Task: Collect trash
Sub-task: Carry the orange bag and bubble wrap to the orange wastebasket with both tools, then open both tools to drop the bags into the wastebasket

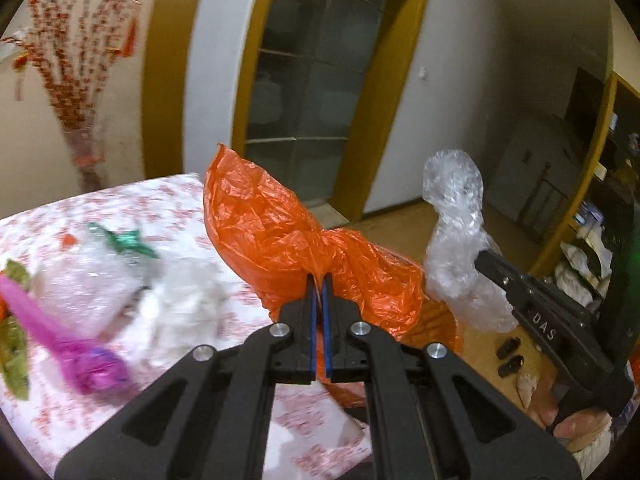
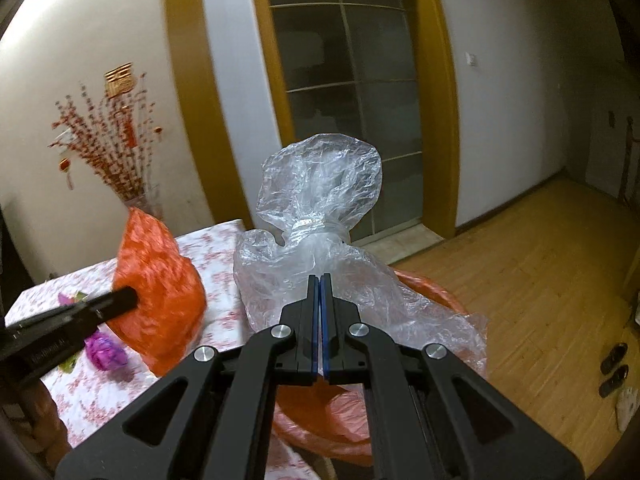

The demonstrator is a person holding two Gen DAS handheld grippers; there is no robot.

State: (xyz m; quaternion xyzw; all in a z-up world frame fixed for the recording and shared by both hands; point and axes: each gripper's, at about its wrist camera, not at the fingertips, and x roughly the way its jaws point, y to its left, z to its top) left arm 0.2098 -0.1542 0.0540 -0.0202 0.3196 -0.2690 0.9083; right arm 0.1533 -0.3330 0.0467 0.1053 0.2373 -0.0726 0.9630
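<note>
A table (image 1: 168, 200) with a floral cloth was seen, strewn with trash: a purple wrapper (image 1: 96, 368), a green wrapper (image 1: 128, 240) and white plastic (image 1: 176, 308). Beyond it stood a glass door (image 1: 308, 80) and a vase of red branches (image 2: 104, 144). An orange bag (image 1: 280, 236) was pinched in the closed left gripper (image 1: 320, 280) at the table edge. A clear bag (image 2: 320, 208) was clamped in the closed right gripper (image 2: 320, 280), beside the orange one. The bags' contents could not be made out.

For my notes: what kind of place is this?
Probably a home's dining or living room: a table with a floral cloth, a glazed door in a wooden frame, and a wooden floor.
</note>
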